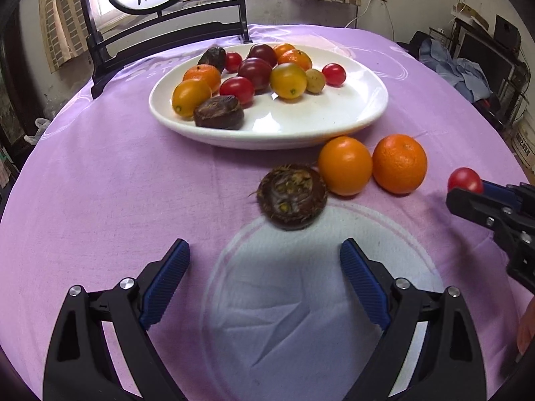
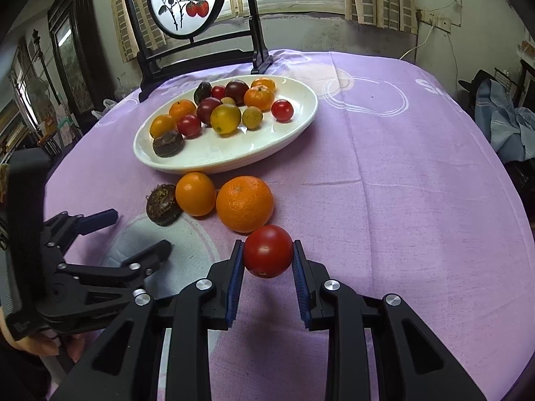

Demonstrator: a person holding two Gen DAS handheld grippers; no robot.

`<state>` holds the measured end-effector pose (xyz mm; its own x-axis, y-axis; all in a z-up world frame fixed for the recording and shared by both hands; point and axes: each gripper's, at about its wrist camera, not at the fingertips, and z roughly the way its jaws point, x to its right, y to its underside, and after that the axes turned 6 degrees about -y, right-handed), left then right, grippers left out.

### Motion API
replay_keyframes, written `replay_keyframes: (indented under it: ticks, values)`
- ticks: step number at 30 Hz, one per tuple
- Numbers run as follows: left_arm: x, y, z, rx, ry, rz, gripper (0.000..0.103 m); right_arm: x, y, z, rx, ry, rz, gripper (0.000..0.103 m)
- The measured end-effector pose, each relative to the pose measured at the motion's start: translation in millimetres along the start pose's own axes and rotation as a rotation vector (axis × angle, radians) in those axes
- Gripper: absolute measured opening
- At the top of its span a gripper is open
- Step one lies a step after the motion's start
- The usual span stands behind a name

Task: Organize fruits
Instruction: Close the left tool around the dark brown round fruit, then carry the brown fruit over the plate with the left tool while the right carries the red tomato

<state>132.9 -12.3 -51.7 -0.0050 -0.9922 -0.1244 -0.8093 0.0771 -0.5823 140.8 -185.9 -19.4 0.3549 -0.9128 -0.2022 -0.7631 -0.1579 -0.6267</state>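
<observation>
Progress stands well past the midpoint, judging by the plate load against the fruit remaining on the cloth.

Left wrist view: the white plate (image 1: pixel 351 113) sits on the purple tablecloth (image 1: pixel 100 183) and carries roughly a dozen pieces: mandarins, yellow and red tomatoes, dark plum-like fruit and two brown, rough-skinned pieces, grouped toward its far-left half. The near-right half is bare. Off the plate, three pieces lie just beside its near rim: a brown hairy fruit (image 1: pixel 292 196), a smooth orange fruit (image 1: pixel 344 165) touching it, and a dimpled orange (image 1: pixel 399 163) next to that. The left gripper (image 1: pixel 264 264) points down at the cloth with its jaws spread wide and nothing between them; the brown hairy fruit lies just ahead of the fingertips. At the right edge, the right gripper (image 1: pixel 468 190) appears with a red tomato (image 1: pixel 464 180) at its tip.

Right wrist view: the right gripper (image 2: pixel 267 255) is closed on the red tomato (image 2: pixel 267 250), both blue pads (image 2: pixel 235 277) pressing its sides. The tomato appears lifted clear of the cloth, though the angle leaves this uncertain. It sits just in front of the dimpled orange (image 2: pixel 244 203), well apart from the plate (image 2: pixel 234 153).

Remaining work: four pieces, namely the gripped tomato and the three on the cloth.
</observation>
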Motion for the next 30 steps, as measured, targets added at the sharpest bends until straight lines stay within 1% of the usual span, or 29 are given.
replay_keyframes:
  ticks: [1,3,7,10,11,12,14,21,27,30]
  values:
    - [1.5,-1.9,1.1,0.0,0.003,0.001,0.088,-0.4,0.3,-2.4,0.004,-0.006,0.001,0.029]
    - [3.0,-5.9,2.9,-0.004,0.02,-0.004,0.081,-1.5,0.6,-5.4,0.01,-0.016,-0.001,0.029]
    - [7.3,-12.7,6.7,0.01,0.028,-0.001,0.076,-4.3,1.0,-9.0,0.018,-0.029,-0.008,0.029]
    - [9.3,-18.5,9.7,0.022,0.053,0.002,0.068,-4.8,0.2,-7.7,0.013,-0.029,-0.01,0.029]
    - [10.2,-19.4,9.4,0.024,0.062,0.01,0.063,-4.6,0.3,-6.7,0.01,-0.028,-0.01,0.029]
    - [12.3,-18.8,7.8,0.032,0.078,0.027,0.053,-4.4,0.5,-6.2,0.008,-0.027,-0.01,0.029]
    - [16.5,-16.8,4.2,0.047,0.064,0.057,0.043,-3.9,0.5,-4.7,0.004,-0.026,-0.009,0.029]
    - [15.0,-9.1,-9.7,0.026,0.049,0.06,0.043,-5.9,0.2,-6.2,0.013,-0.025,-0.016,0.029]
    - [0.3,-5.4,-41.0,0.076,0.056,0.022,0.043,-6.2,0.9,-6.1,0.023,-0.018,-0.015,0.029]
    - [-6.4,-10.9,-53.8,0.1,0.067,0.007,0.043,-8.2,0.1,-12.7,0.074,-0.001,-0.027,0.029]
